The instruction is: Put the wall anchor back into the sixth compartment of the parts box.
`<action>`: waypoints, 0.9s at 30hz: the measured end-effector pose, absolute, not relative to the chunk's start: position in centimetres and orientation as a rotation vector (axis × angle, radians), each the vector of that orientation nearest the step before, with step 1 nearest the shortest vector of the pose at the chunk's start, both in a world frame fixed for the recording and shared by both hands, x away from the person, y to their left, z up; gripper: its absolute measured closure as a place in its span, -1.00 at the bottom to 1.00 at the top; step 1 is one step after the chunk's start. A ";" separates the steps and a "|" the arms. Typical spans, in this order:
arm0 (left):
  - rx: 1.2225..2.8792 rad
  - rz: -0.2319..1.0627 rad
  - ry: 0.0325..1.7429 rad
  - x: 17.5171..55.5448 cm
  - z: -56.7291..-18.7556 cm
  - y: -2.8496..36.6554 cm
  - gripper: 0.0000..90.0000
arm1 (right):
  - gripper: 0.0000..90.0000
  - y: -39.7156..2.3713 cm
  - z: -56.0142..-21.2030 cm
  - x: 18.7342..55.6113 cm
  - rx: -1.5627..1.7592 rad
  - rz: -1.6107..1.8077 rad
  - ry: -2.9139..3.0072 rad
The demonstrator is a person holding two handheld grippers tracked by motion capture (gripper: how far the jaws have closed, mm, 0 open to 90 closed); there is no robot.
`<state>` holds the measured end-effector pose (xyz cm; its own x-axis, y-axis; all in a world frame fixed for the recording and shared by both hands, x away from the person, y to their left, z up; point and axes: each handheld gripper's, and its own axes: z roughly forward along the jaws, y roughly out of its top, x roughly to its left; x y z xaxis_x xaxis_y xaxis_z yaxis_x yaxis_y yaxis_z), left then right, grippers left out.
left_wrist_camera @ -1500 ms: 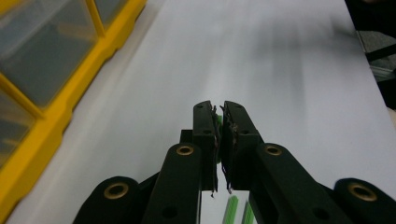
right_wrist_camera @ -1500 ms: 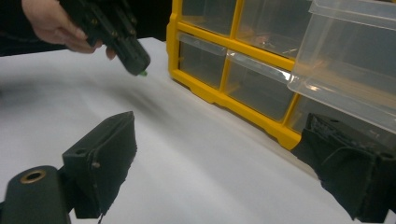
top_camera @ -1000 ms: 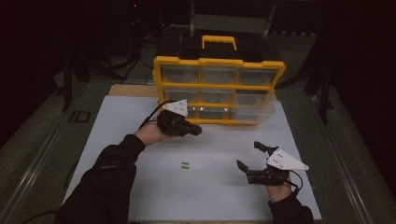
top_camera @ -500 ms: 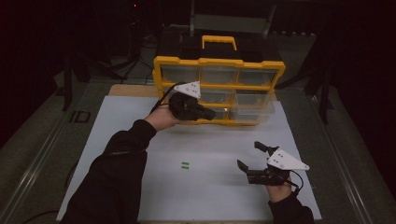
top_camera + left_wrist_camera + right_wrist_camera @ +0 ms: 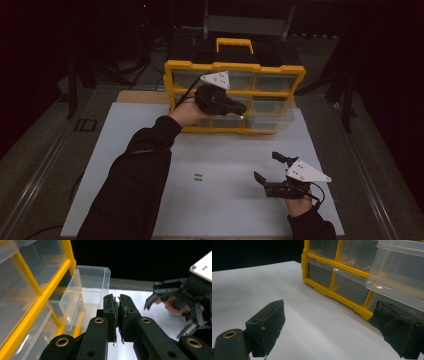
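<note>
In the high view the left gripper point(image 5: 239, 108) is raised in front of a yellow drawer cabinet point(image 5: 235, 67) that stands at the far side of a white sheet point(image 5: 230, 150) on the desk. Its jaws point right, toward a clear drawer point(image 5: 272, 112) pulled out of the cabinet's lower right part. That view is too coarse to tell what the jaws carry.

The left gripper view settles it: the two black jaws of the left gripper point(image 5: 117, 312) are pressed nearly together, clamped on a small green piece point(image 5: 116, 303), of which only a sliver peeks out between the tips. Just beyond them sits the open clear drawer point(image 5: 92, 287), its rim near the jaw tips, with the yellow frame point(image 5: 50, 287) running off to the left. Farther right, the same view catches the right gripper point(image 5: 166, 315) over the white sheet.

The high view alone shows a second small green piece point(image 5: 198, 176) lying on the sheet, near the middle, well apart from both grippers.

The right gripper point(image 5: 270, 167) sits low at the near right of the sheet, its jaws wide apart with nothing between them. The right gripper view confirms this: the right gripper point(image 5: 332, 330) frames bare white sheet, with the cabinet's lower drawers point(image 5: 342, 287) and the pulled-out drawer point(image 5: 397, 277) beyond.
</note>
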<state>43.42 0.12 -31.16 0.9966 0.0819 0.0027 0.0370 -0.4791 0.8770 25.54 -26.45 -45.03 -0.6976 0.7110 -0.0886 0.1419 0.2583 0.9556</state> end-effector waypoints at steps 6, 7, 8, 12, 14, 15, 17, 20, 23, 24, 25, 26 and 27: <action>2.058 0.045 0.082 44.1 -30.8 -1.9 0.85 | -0.76 -26.5 -45.1 25.6 0.775 1.456 2.024; 2.060 0.046 0.080 44.3 -30.7 -2.2 0.85 | -0.76 -26.5 -45.1 25.6 0.775 1.457 2.023; 2.061 0.048 0.084 44.4 -30.6 -2.5 0.85 | -0.76 -26.5 -45.1 25.6 0.775 1.459 2.025; 2.055 0.040 0.089 45.0 -30.3 -3.6 0.85 | -0.76 -26.6 -45.1 25.6 0.779 1.465 2.025; 2.058 0.042 0.092 45.2 -30.2 -4.1 0.85 | -0.76 -26.7 -45.1 25.7 0.778 1.466 2.025; 2.062 0.042 0.095 45.3 -30.1 -4.4 0.85 | -0.76 -26.7 -45.1 25.7 0.781 1.470 2.025; 2.063 0.026 0.101 45.6 -30.2 -5.0 0.85 | -0.76 -26.8 -45.1 25.7 0.784 1.468 2.024; 2.078 0.024 0.115 45.9 -30.4 -5.8 0.85 | -0.76 -26.8 -45.1 25.7 0.786 1.470 2.024; 2.092 0.030 0.127 46.2 -30.5 -6.5 0.85 | -0.76 -26.9 -45.1 25.7 0.786 1.477 2.021; 2.095 0.030 0.130 46.3 -30.5 -6.7 0.85 | -0.76 -26.9 -45.1 25.7 0.788 1.473 2.019; 2.106 0.027 0.133 46.3 -30.5 -7.0 0.85 | -0.76 -26.9 -45.1 25.7 0.789 1.475 2.019; 2.118 0.038 0.133 46.3 -30.5 -7.2 0.85 | -0.76 -26.9 -45.2 25.7 0.788 1.478 2.021; 2.127 0.039 0.144 46.5 -30.6 -7.4 0.85 | -0.76 -26.9 -45.2 25.7 0.787 1.475 2.021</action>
<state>46.45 -7.37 -30.56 0.9925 0.1186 -0.0295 0.0879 -0.5252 0.8464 25.68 -26.92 -45.15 -0.7001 0.7109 -0.0667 0.1532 0.2408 0.9584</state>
